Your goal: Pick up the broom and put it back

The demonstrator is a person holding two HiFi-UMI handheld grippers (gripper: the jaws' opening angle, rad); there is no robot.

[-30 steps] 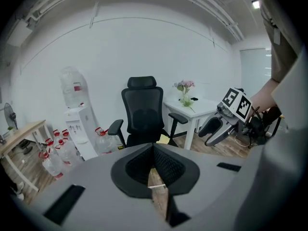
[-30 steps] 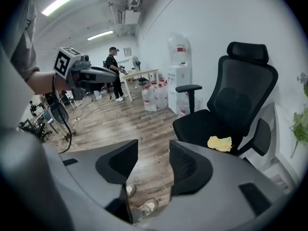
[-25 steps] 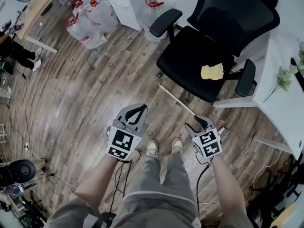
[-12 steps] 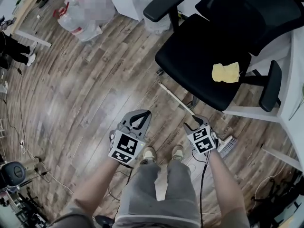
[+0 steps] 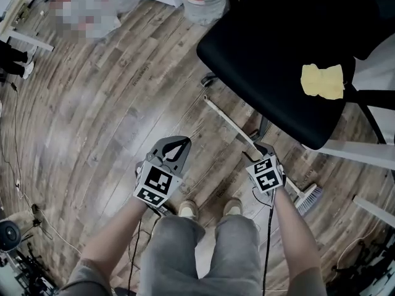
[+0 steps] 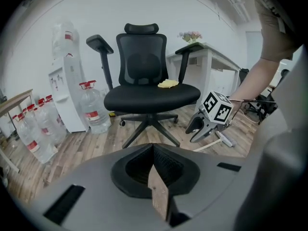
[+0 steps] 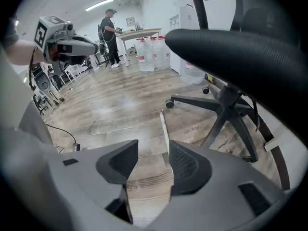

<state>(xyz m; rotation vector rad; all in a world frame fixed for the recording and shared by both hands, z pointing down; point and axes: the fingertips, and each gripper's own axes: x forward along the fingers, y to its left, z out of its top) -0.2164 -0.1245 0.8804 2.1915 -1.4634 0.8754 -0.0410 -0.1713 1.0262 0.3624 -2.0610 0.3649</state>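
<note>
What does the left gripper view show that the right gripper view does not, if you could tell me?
Only the left gripper view: the yellow cloth on the seat, the white desk with flowers, the broom's brush head, and the right gripper.
Only the right gripper view: the left gripper, a person standing at a far table, and the long stretch of broom handle between the right gripper's open tongs.
Both: the black office chair, the water bottles and the wooden floor.
</note>
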